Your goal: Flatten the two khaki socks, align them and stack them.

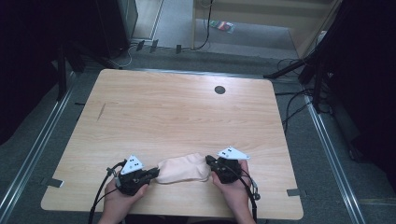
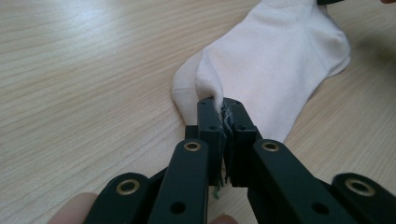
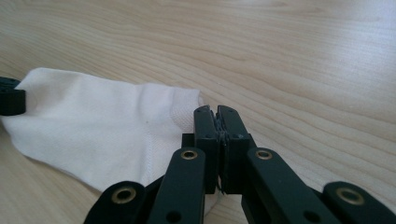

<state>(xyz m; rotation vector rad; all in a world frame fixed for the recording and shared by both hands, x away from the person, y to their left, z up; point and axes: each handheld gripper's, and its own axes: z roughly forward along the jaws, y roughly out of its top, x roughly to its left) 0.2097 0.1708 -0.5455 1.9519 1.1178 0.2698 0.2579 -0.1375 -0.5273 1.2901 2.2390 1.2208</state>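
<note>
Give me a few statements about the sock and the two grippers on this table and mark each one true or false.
1. The left gripper is shut on the white cotton sock. True.
2. The sock hangs in the air. False: it lies on the light wooden table.
3. The right gripper has its jaws wide open. False: they are closed together at the sock's edge.
4. A small dark round hole sits near the table's far edge. True.
5. The grippers stand at opposite ends of the sock. True.

A light wood-grain rectangular table (image 1: pixel 177 112) stands on grey carpet floor (image 1: pixel 322 154), metal floor rails (image 1: pixel 28 158) either side, black cables (image 1: pixel 289 105) trailing, dark surroundings.
</note>
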